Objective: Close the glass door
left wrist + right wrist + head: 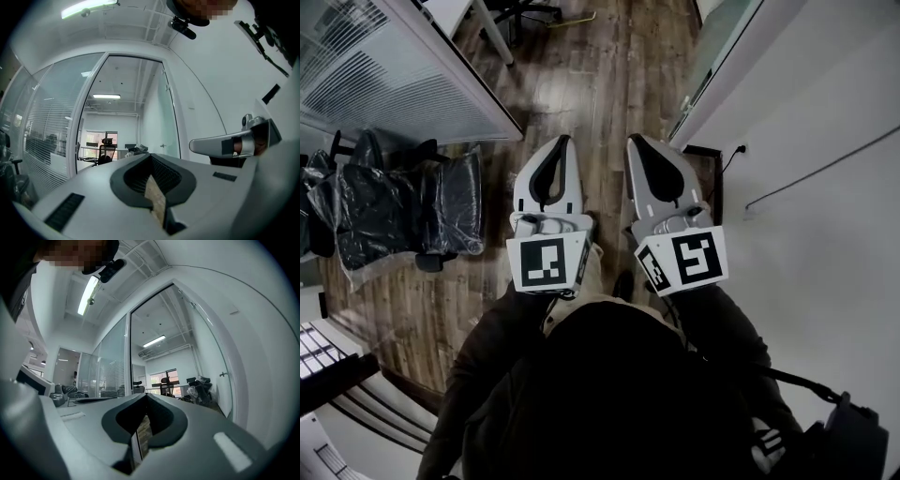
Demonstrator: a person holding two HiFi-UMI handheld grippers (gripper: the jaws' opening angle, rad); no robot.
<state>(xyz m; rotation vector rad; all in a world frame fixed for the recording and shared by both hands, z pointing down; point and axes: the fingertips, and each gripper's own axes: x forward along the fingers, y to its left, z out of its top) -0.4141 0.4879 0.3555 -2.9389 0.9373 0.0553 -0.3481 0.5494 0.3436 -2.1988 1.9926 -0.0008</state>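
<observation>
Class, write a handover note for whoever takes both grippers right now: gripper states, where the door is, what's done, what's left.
Left gripper: fingers together, empty.
Right gripper: fingers together, empty. Both are held side by side, facing the doorway.
Glass door: stands open, swung into the room ahead on the right; neither gripper is on its handle.
Done: nothing yet.
Left: reach the door and swing it shut.

wood plank floor (591, 84), boards running 12 to 6. at 9 o'clock, 2 black chairs (412, 211) wrapped in clear plastic stand on it side by side, touching. at 10 o'clock a glass partition (403, 66) with blinds meets the boards. at 11 o'clock, a white desk leg (492, 33); just right of it at 12, a dark chair base (520, 11) and a thin yellowish cable (572, 19).
</observation>
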